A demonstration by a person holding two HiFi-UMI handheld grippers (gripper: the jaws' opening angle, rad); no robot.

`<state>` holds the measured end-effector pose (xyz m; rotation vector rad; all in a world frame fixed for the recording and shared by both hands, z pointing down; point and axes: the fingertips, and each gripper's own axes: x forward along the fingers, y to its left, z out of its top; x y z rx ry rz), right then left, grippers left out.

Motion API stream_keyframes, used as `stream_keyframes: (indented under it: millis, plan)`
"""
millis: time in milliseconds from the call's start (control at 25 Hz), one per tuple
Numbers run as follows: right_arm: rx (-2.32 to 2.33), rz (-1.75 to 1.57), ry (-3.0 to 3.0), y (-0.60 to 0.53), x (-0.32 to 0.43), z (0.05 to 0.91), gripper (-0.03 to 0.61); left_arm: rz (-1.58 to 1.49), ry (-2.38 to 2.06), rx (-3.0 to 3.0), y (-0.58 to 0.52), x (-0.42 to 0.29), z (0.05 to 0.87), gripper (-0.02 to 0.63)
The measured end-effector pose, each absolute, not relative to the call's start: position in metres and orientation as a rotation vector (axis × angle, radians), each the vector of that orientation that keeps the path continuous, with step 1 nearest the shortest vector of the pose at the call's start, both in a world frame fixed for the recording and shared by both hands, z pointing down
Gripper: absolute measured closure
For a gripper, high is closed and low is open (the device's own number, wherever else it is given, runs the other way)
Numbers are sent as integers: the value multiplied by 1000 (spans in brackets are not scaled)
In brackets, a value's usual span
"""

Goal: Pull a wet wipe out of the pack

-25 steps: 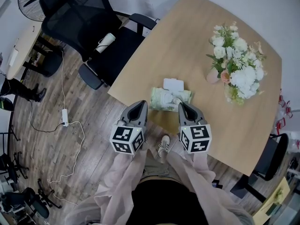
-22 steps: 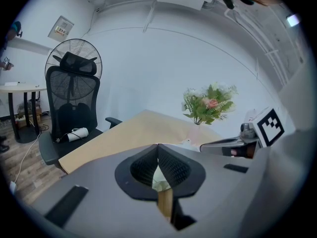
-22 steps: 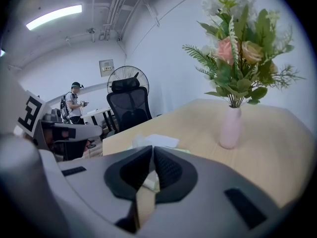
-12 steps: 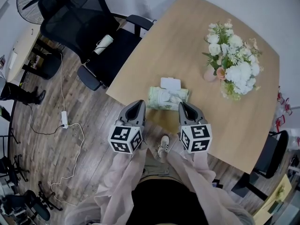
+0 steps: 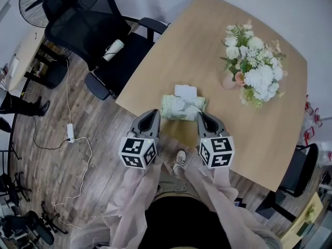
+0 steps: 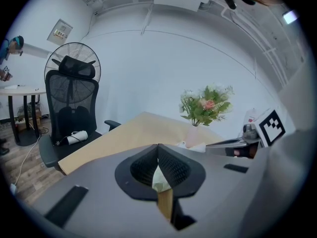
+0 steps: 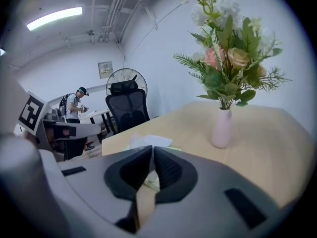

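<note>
Wet wipe pack (image 5: 176, 110) lies just ahead: closed, empty left gripper (image 5: 153, 113) should pin it, closed right gripper (image 5: 201, 116) pluck.

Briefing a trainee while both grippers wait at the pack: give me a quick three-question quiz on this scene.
1. Multiple choice: what stands on the table beyond the wipe pack? A) a laptop B) a vase of flowers C) a kettle
2. True or false: the right gripper has its jaws wide apart.
3. Fill in: the pack's white lid is flipped ____.

Key
1. B.
2. False: its jaws are together, and so are those of the left gripper.
3. Open.
</note>
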<state>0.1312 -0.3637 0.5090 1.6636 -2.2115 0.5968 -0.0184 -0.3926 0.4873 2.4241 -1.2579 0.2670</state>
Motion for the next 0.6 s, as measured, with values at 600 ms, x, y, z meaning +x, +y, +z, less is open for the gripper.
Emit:
stream_keyframes:
  millis: [600]
  plan:
    - [1680,634,-2232,-353,147,507,557,268,-1248,2442,-386,-2,485,603]
